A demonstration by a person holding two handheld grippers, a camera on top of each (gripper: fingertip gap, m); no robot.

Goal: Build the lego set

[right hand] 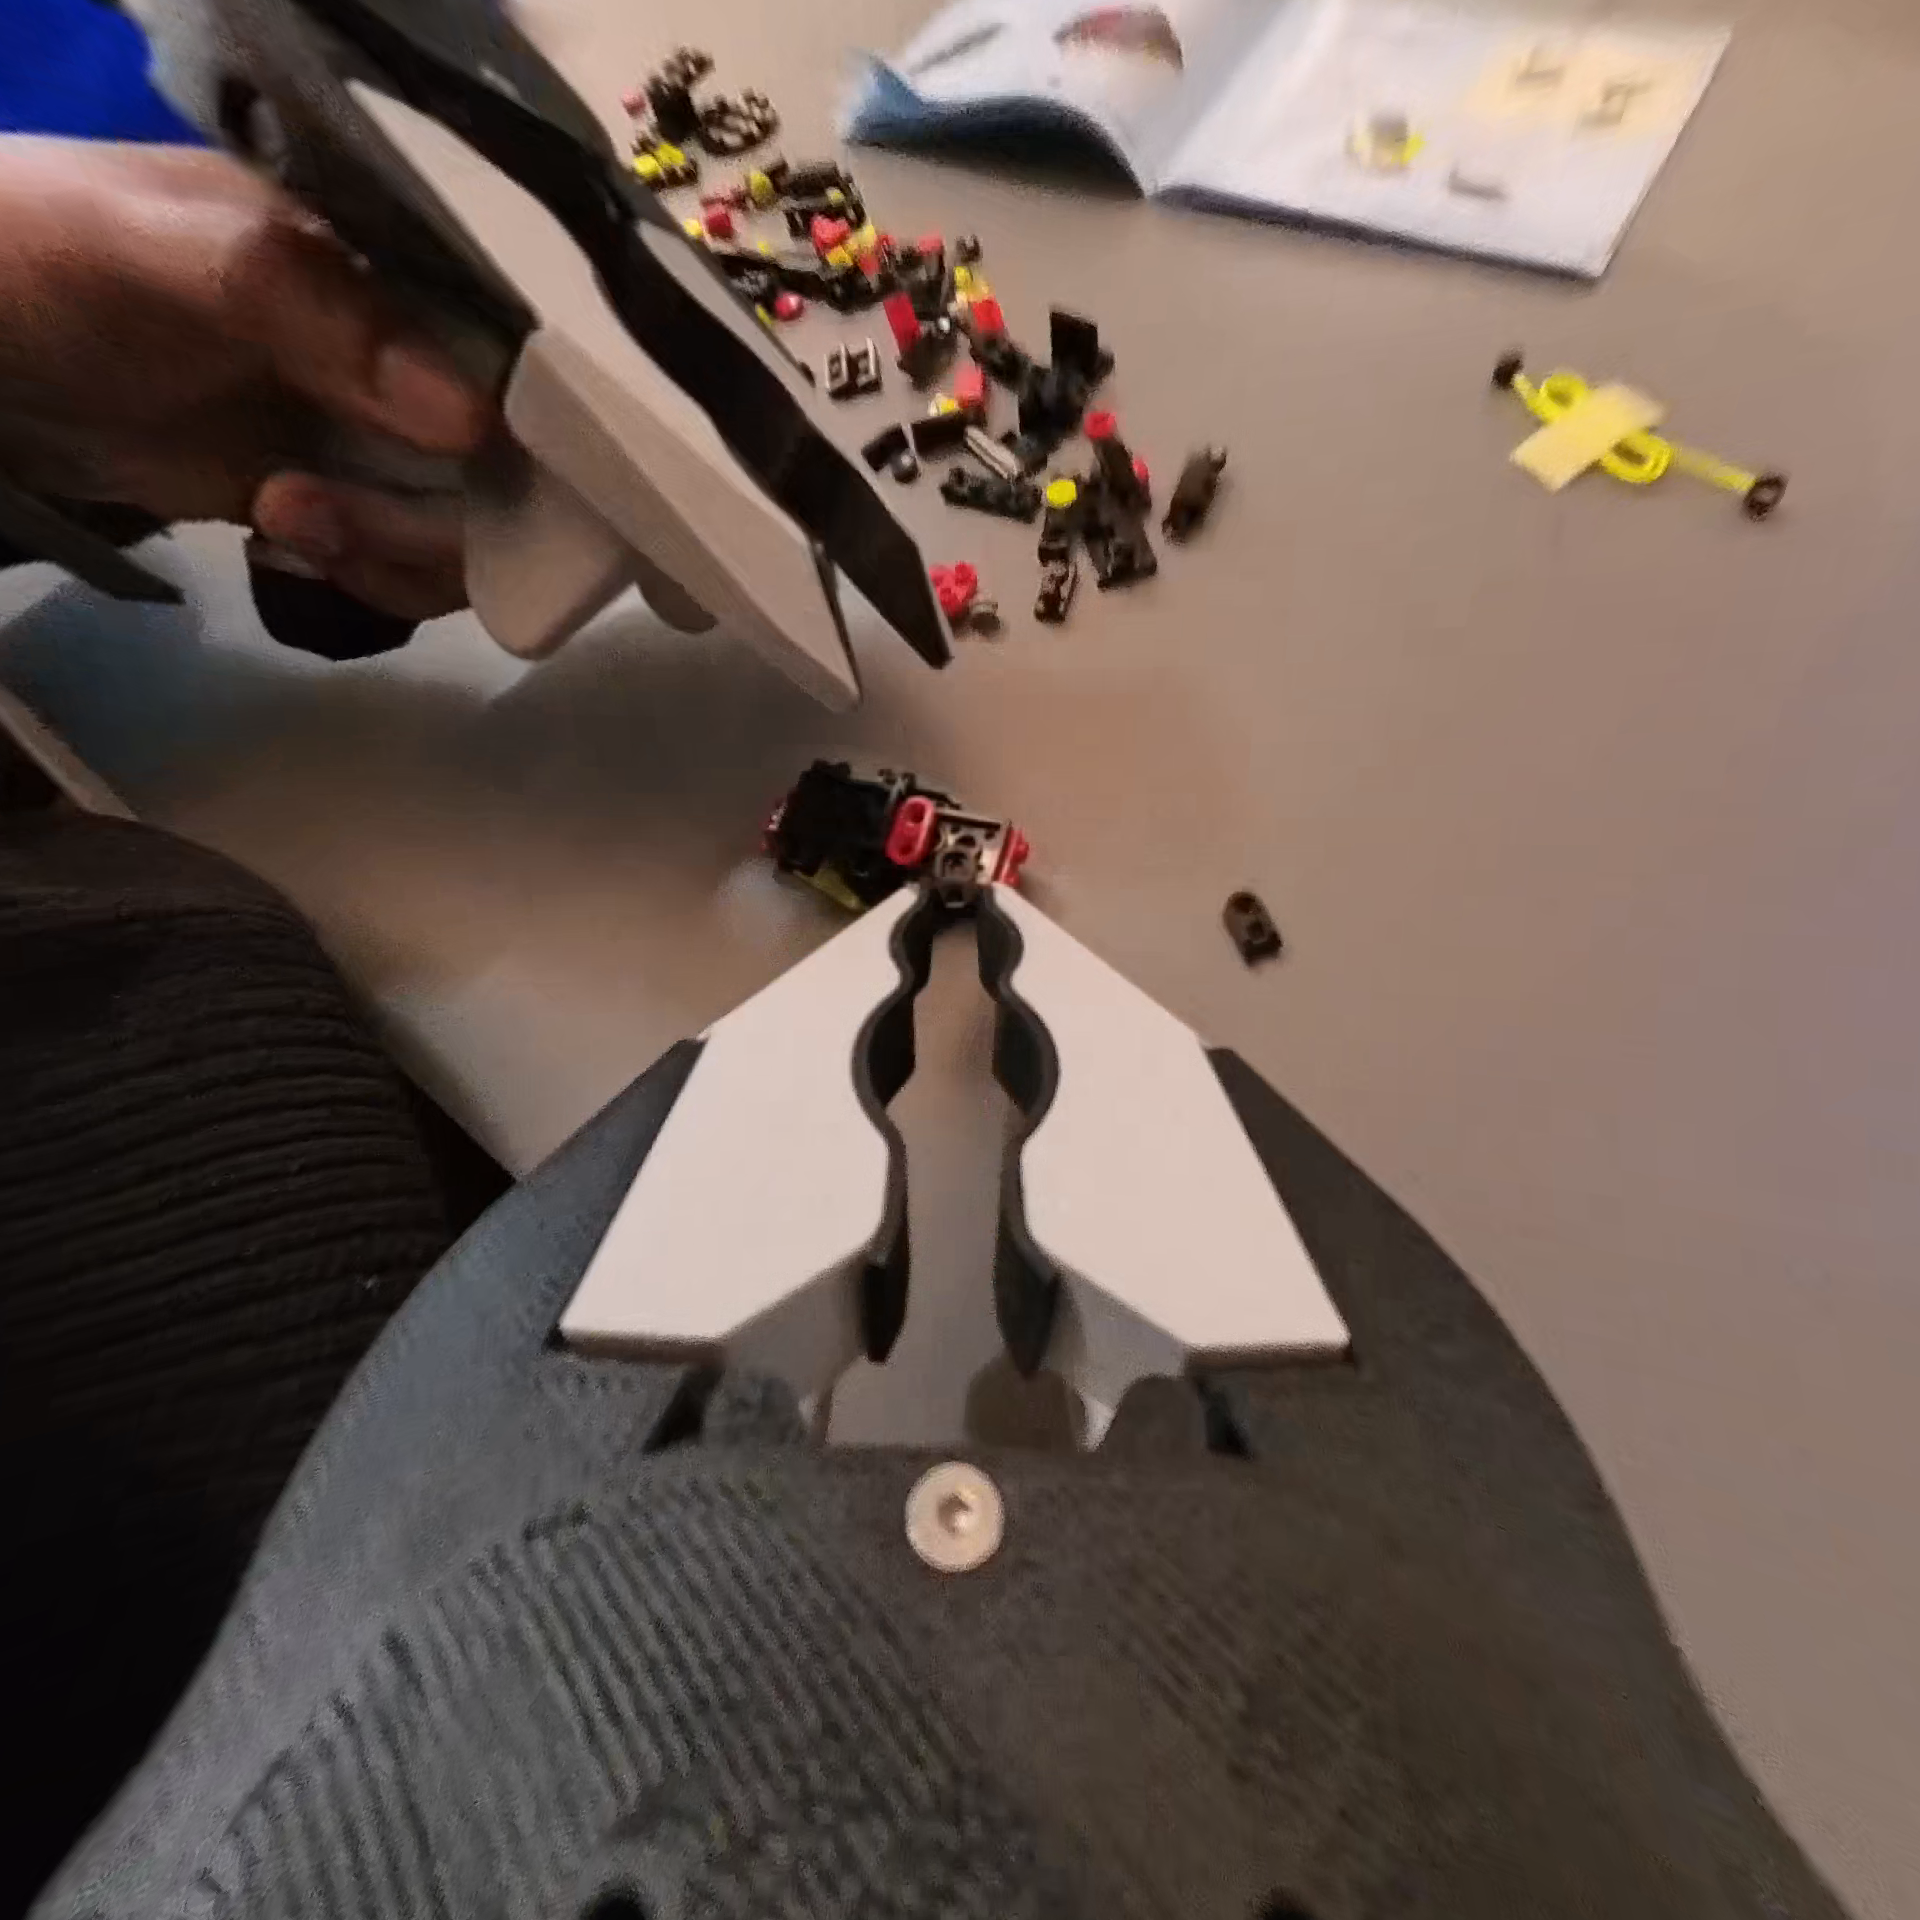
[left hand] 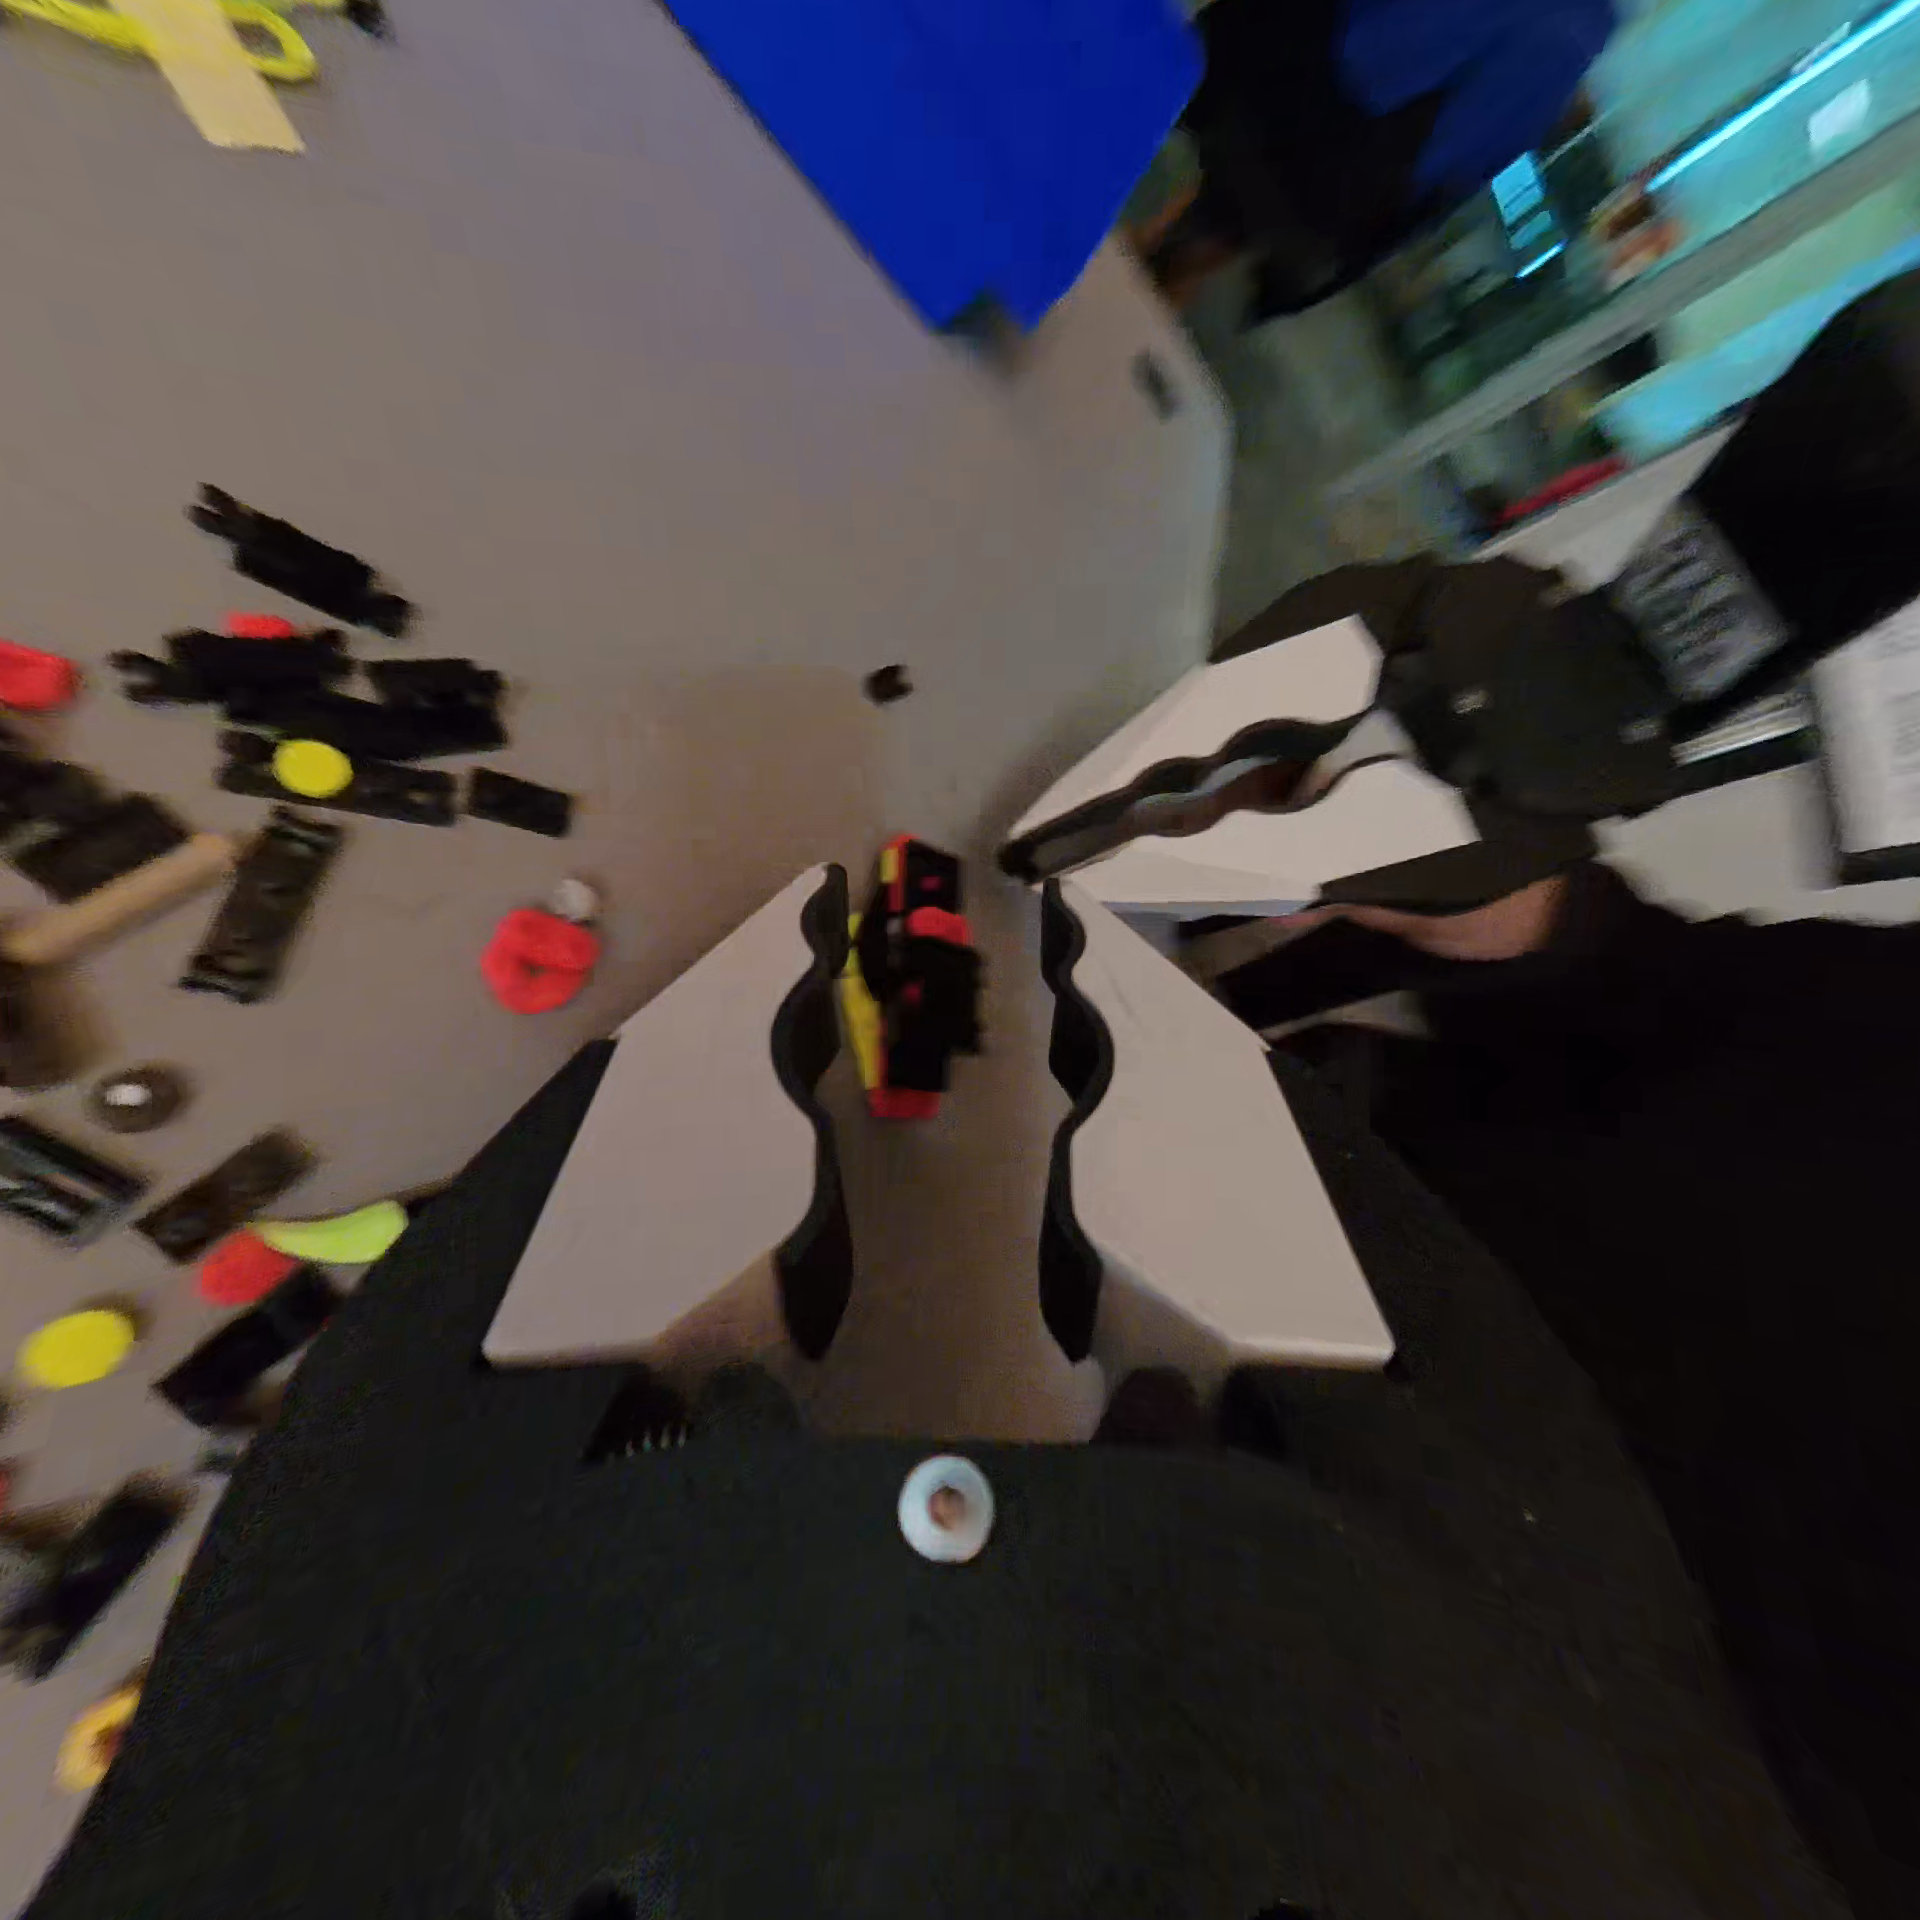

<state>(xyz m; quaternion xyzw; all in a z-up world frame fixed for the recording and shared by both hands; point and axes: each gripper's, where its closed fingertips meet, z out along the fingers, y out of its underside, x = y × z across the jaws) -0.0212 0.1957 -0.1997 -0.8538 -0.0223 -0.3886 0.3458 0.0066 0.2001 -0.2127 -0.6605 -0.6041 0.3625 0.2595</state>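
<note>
I am holding the right gripper point(right hand: 951, 909) low over the grey table point(right hand: 1455, 1039), its jaws nearly together and pinching a small grey piece point(right hand: 961, 852) that sticks out of the near end of a black, red and yellow brick assembly point(right hand: 852, 831). The assembly is lying on the table just beyond the fingertips. A single loose black piece point(right hand: 1252, 925) is sitting near it, to the right.

The left gripper point(left hand: 940, 878) is hanging above the assembly with its jaws wide apart. It is gripping nothing, and in the right wrist view it is clear of the bricks, with a hand point(right hand: 208, 343) around its grip.

Farther off, a pile of loose bricks point(right hand: 987, 364) is lying scattered, then a yellow cord under tape point(right hand: 1590, 442) and an open booklet point(right hand: 1403, 135).
</note>
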